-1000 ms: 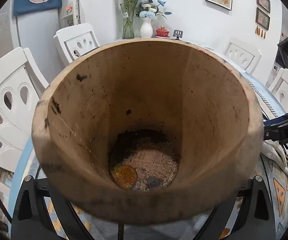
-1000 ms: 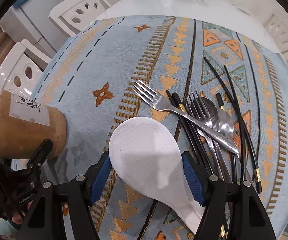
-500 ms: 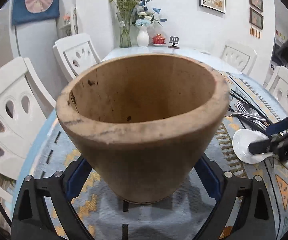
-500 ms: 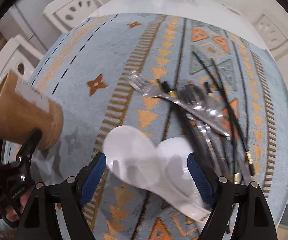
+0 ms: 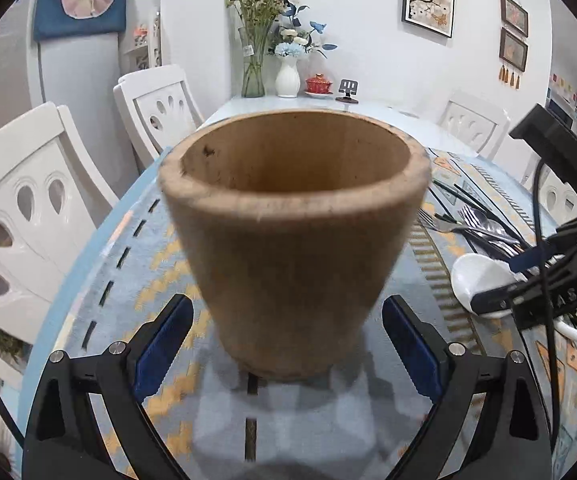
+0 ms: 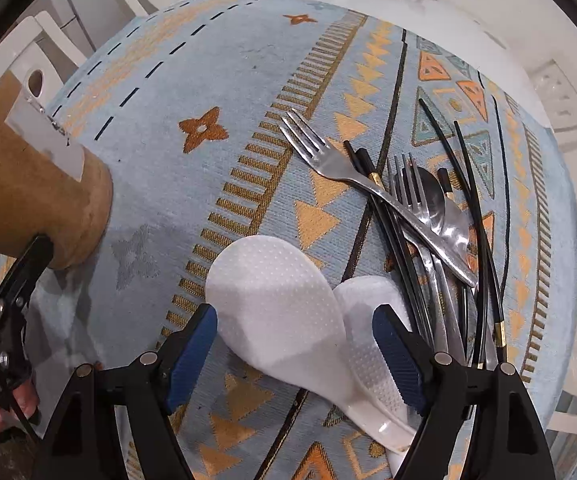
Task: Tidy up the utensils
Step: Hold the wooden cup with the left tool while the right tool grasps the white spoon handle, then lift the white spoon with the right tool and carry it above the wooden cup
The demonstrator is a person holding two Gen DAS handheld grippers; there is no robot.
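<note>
Left tongs (image 5: 288, 344) stand released, pads apart from the upright wooden holder (image 5: 294, 240) between them on the worktop (image 6: 216, 80). Right tongs (image 6: 294, 356) gape around two white rice paddles (image 6: 280, 304), beside forks (image 6: 328, 164) and chopsticks (image 6: 484, 240), well apart from the holder.

bare cloth (image 6: 216, 80) between wooden holder (image 6: 28, 192) and utensil pile (image 6: 428, 216)
</note>
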